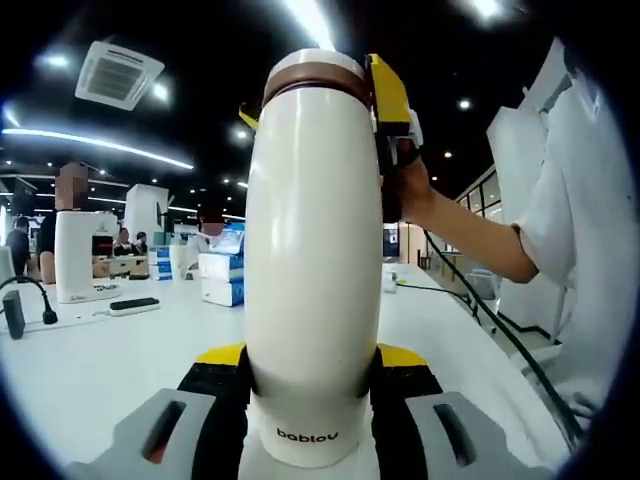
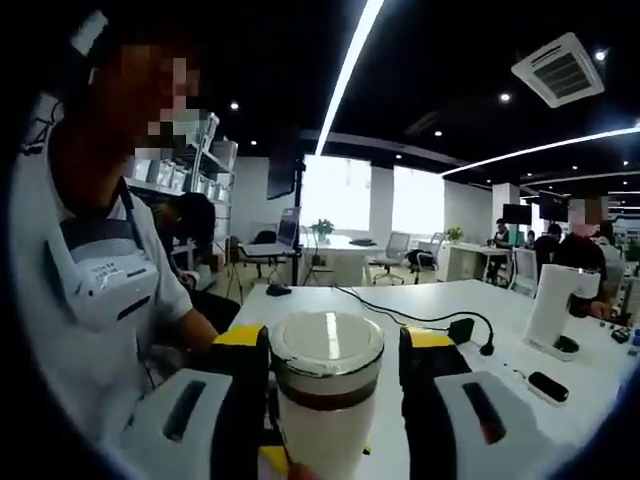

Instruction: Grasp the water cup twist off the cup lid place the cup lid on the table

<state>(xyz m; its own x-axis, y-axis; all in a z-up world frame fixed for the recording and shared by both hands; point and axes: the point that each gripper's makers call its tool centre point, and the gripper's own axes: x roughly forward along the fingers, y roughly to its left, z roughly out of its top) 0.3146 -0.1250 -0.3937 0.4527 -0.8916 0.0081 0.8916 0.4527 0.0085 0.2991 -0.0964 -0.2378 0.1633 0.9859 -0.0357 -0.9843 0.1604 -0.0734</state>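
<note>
While the white water cup (image 1: 313, 280) is held upright between the yellow-and-black jaws of the left gripper (image 1: 312, 385), its lower body is seen clamped from both sides just above the printed base, so that the left gripper is closed onto the cup. In the left gripper view the brown band of the cup lid (image 1: 318, 78) is seen at the top of the cup, and the right gripper (image 1: 392, 110) is seen entering from the right, with one yellow jaw pressed against the side of the lid and a second yellow tip just visible behind its far side. In the right gripper view the same lid (image 2: 327, 352) is shown from above, its pale flat top lying between the two black-padded jaws of the right gripper (image 2: 335, 372); the jaws are drawn in to the rim of the lid on either side, though actual contact cannot be confirmed from this view. The lid is seen seated on the cup, with no gap visible between them. The cup is carried above the white table (image 1: 110, 350), over its near edge, and is not resting on it. A person's hand (image 1: 412, 185) is shown behind the right gripper. Farther back on the table, a white appliance (image 2: 560, 305) and a black cable (image 2: 400, 305) are visible.
</note>
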